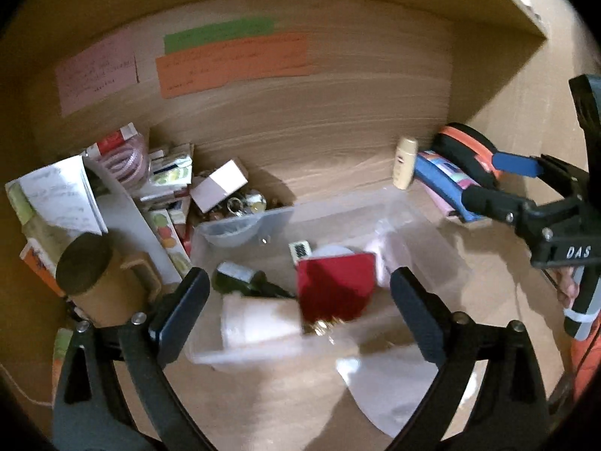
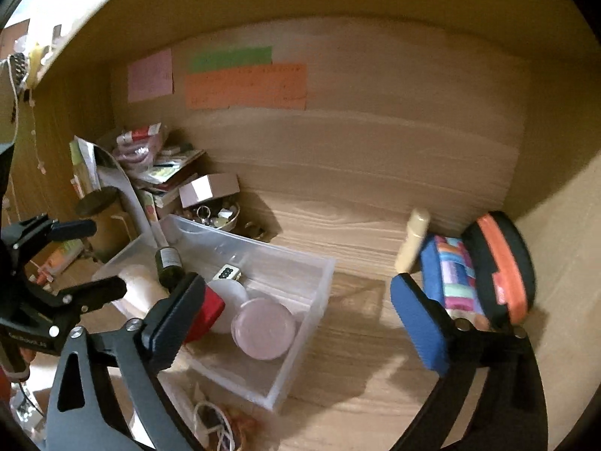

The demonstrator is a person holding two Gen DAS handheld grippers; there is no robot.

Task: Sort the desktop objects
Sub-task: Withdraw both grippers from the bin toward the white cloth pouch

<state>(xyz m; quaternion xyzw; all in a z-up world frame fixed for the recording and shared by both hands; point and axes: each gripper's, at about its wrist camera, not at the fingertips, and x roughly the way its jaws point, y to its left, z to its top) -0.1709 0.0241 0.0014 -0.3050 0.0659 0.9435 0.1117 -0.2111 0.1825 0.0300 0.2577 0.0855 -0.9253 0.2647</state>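
A clear plastic bin (image 1: 432,233) stands on the wooden desk. It holds a red box (image 1: 334,289), a dark green bottle (image 1: 244,282), a white roll (image 1: 259,319) and a small dotted tile (image 1: 300,250). My left gripper (image 1: 298,278) hovers over the bin's near side, open, with nothing between its fingers. In the right wrist view the bin (image 2: 315,300) also shows a pink round jar (image 2: 263,332) and a white round lid (image 2: 229,300). My right gripper (image 2: 296,283) is open and empty, above the bin's right end. Each gripper appears in the other's view: the right gripper (image 1: 484,178), the left gripper (image 2: 105,257).
Boxes and papers (image 1: 169,176) pile up at the back left beside a lidded brown mug (image 1: 97,282) and a bowl of trinkets (image 1: 244,203). A cream bottle (image 2: 413,240), a blue patterned pouch (image 2: 450,274) and a black-orange case (image 2: 499,267) lean in the right corner. Paper notes (image 1: 233,64) hang on the back wall.
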